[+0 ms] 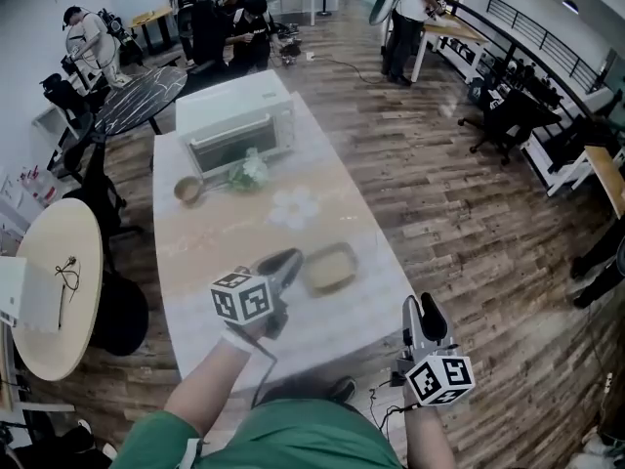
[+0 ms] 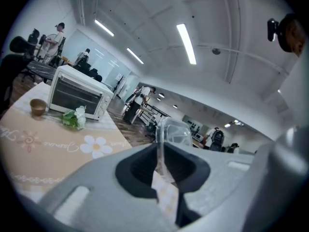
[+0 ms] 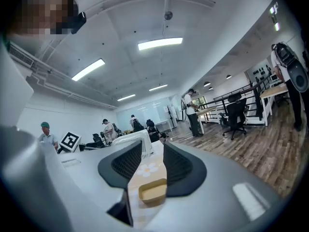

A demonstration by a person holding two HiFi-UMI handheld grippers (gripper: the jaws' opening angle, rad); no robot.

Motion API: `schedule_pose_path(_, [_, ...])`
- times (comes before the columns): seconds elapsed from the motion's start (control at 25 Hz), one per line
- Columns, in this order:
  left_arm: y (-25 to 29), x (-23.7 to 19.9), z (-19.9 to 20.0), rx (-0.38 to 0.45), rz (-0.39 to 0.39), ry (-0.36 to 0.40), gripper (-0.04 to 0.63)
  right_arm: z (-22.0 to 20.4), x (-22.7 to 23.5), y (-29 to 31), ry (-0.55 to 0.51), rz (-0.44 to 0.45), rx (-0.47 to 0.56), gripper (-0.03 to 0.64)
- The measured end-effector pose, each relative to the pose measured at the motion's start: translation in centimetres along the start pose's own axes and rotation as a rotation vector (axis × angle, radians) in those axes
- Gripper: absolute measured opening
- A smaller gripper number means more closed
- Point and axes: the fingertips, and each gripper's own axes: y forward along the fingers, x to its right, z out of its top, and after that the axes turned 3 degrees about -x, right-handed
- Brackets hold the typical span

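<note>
Office, cloth-covered table (image 1: 195, 262). Left gripper (image 1: 291, 260) clamped on clear plastic lid (image 2: 173, 132) at tan tray (image 1: 330, 268), 9 o'clock edge. Right gripper (image 1: 427, 311) spread, empty, at tray's 5 o'clock.

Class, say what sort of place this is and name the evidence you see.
Probably an open-plan office or lab workspace: swivel office chairs, desks on a wood floor, and people working in the background.

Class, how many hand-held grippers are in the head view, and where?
2. The left hand-held gripper is over the table by the tan tray, shut on a clear plastic piece. The right hand-held gripper, open, is by the table's right edge.
</note>
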Motion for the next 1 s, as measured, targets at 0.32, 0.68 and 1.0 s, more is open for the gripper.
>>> schedule_pose_path(0.32, [-1.1, 2.3, 3.1, 0.059, 0.003, 0.089, 0.041, 3.1, -0.5, -0.2, -0.068, 0.009, 0.061, 0.141])
schedule_pose_path(0.68, [-2.2, 4.5, 6.0, 0.108, 0.033, 0.211, 0.041, 6.7, -0.1, -0.3, -0.165, -0.029, 0.112, 0.141])
schedule_pose_path(1.0, [-3.0, 6.4, 8.4, 0.158, 0.020, 0.239, 0.041, 10.1, -0.5, -1.0, -0.266, -0.031, 0.206, 0.141])
